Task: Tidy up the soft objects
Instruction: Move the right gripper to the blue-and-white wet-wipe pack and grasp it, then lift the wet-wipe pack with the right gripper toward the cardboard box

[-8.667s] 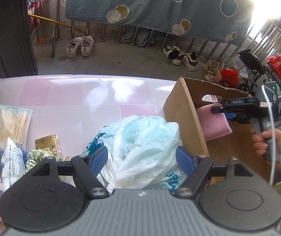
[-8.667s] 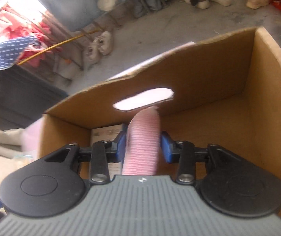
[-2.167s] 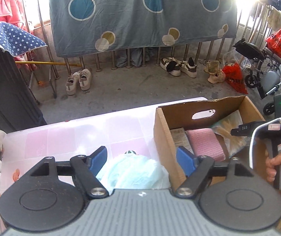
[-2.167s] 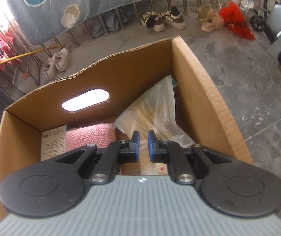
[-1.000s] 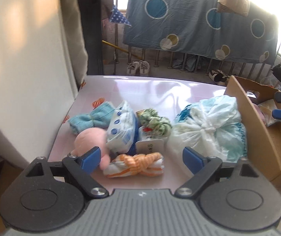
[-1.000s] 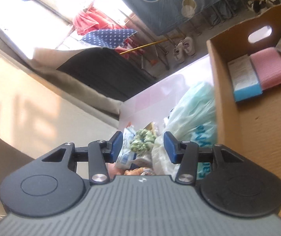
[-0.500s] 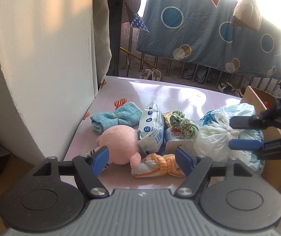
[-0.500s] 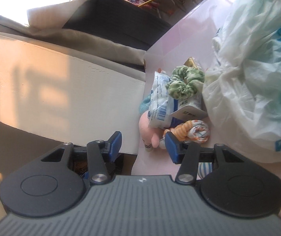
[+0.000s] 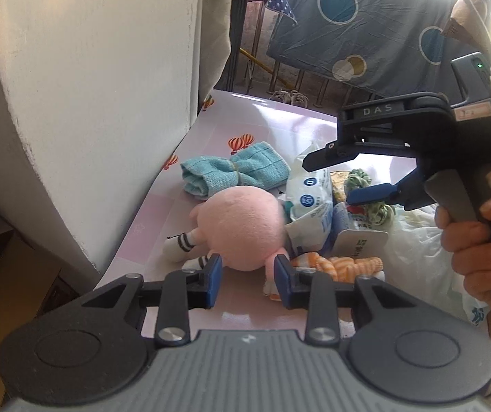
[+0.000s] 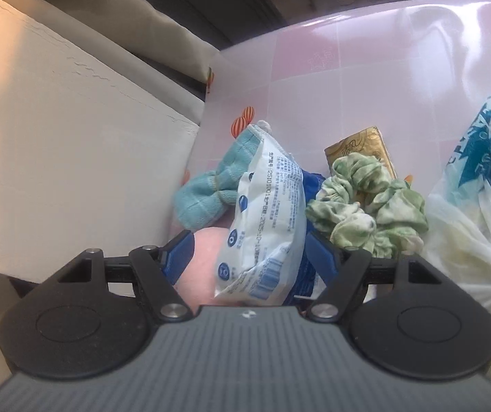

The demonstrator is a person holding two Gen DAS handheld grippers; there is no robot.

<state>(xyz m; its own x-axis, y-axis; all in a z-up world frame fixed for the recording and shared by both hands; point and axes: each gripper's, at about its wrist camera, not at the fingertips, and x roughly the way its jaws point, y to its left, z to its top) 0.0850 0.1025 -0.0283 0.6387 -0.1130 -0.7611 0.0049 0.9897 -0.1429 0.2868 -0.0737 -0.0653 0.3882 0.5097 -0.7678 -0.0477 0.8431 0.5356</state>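
Note:
A pink plush toy (image 9: 242, 230) with striped legs lies on the pink tabletop (image 9: 279, 120). My left gripper (image 9: 248, 279) has its jaws close on either side of the toy's lower end; I cannot tell if they press it. My right gripper (image 10: 249, 255) is open with its jaws around a white and blue tissue pack (image 10: 266, 219), which lies on the plush toy (image 10: 207, 257). The right gripper (image 9: 345, 180) hangs over the pack (image 9: 310, 192) in the left wrist view. A green scrunchie (image 10: 369, 199) lies to the right of the pack.
A teal knotted cloth (image 9: 231, 171) lies behind the toy, an orange striped cloth (image 9: 341, 267) to its right. A knotted white plastic bag (image 10: 478, 199) lies at the right, a gold packet (image 10: 358, 151) behind the scrunchie. A white wall (image 9: 91, 86) borders the table's left edge.
My left gripper has narrowed its jaws and moved in to the pink toy. My right gripper has come down over the tissue pack with its jaws wider apart.

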